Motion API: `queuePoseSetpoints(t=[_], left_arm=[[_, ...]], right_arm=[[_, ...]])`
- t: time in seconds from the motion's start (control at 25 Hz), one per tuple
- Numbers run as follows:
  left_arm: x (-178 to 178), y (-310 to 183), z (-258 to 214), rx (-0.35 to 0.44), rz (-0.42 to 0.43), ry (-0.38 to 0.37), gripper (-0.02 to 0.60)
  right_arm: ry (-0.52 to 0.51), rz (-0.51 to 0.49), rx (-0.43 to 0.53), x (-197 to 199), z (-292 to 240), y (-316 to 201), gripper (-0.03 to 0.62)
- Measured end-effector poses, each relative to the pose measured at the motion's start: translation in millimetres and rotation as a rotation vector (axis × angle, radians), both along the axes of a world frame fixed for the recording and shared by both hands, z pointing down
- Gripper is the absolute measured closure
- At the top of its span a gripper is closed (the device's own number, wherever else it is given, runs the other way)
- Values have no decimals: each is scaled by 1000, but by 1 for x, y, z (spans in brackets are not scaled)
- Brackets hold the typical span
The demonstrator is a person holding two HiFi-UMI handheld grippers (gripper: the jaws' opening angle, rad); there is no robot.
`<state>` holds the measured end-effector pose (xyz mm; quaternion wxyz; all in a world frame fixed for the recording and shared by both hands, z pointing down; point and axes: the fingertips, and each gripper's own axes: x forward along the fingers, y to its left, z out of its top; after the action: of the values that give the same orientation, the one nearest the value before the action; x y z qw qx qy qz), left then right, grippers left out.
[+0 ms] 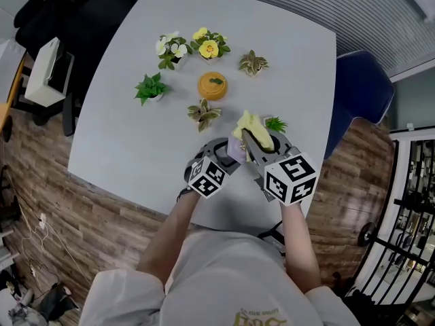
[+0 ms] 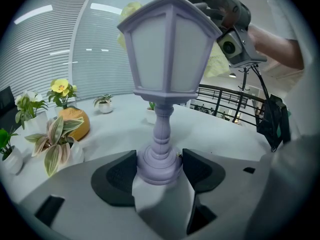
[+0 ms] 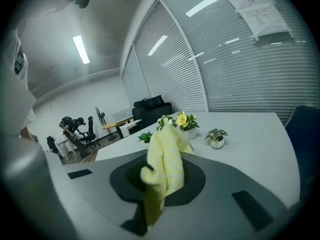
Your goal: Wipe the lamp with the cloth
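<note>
A: Any writing?
B: Only paper notices (image 3: 257, 6) on the window, too blurred to read.
A: Lamp (image 2: 167, 79)?
B: Upright over the table's (image 1: 136, 128) near edge, base clenched in left gripper (image 2: 160, 170). Mostly hidden from above by both grippers.
A: Cloth (image 3: 166, 159)?
B: Pinched in right gripper (image 3: 161, 180), beside the lamp's top. Potted plant (image 1: 204, 113) just beyond.

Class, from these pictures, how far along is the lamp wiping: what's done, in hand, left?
Done: the left gripper grips the lamp by its base, and the right gripper holds the yellow cloth. In hand: the cloth is up by the lamp's top. Left: the wiping itself; no wiped patch shows.
</note>
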<state>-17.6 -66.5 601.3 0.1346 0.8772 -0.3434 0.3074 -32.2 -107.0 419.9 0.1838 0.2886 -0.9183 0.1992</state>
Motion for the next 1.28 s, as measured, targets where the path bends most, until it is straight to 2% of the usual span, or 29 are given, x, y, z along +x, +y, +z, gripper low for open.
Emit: queuePoseSetpoints(t=[0.64,1.0,1.28], left_arm=[[-1,0,0,-5,0,-1,290],[-1,0,1,-9,0,0,290],[-1,1,0,-9,0,-1,290]], right_arm=[[168,-102,72,-22,2,5,559],[296,-177,153,-34,2,15,559],[340,-206,194,-38,0,25,559]])
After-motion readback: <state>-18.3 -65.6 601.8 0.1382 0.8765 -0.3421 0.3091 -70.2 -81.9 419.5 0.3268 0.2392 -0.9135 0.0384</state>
